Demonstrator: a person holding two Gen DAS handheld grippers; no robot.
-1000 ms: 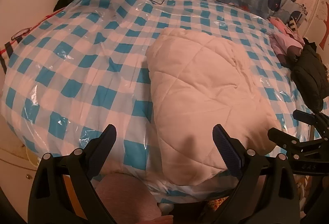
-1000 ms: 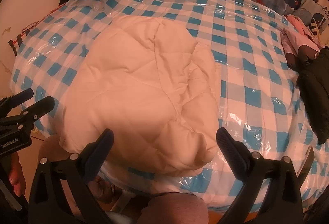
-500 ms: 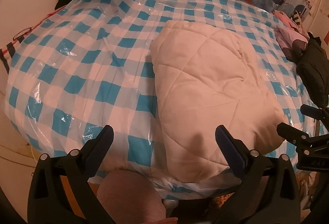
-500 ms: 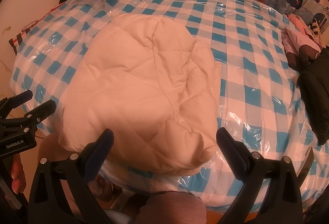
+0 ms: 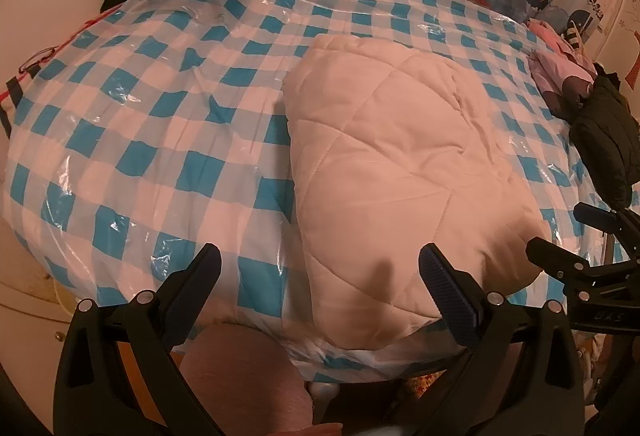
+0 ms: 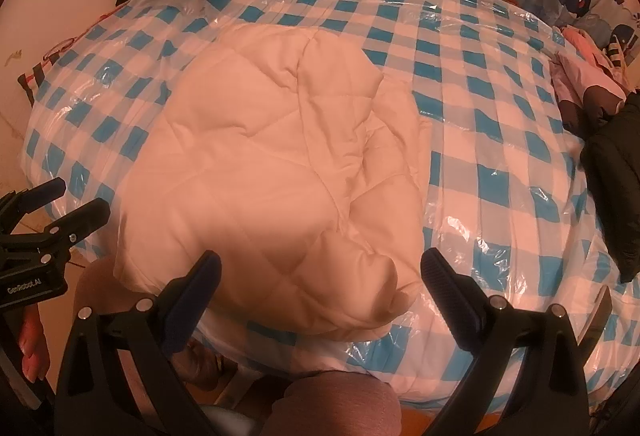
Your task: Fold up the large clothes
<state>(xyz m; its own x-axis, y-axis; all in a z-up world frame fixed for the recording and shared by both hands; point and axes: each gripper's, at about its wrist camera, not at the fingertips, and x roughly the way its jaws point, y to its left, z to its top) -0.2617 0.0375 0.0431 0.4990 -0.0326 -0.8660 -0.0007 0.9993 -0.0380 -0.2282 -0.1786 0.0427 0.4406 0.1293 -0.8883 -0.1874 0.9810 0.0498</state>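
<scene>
From the left wrist, the left hand-held gripper (image 5: 320, 276) has its two fingers wide apart and holds nothing. It hangs over the near edge of the bed (image 5: 132, 124), which has a blue and white checked cover under clear plastic. The white quilt (image 5: 400, 172) lies bunched on the bed, close to the near edge and more to the right side. A dark jacket (image 5: 604, 140) lies at the right edge. From the right wrist, the right hand-held gripper (image 6: 320, 276) is also wide apart and empty, just above the quilt (image 6: 272, 172) at the near edge. The left hand-held gripper (image 6: 52, 212) shows by the near left corner.
</scene>
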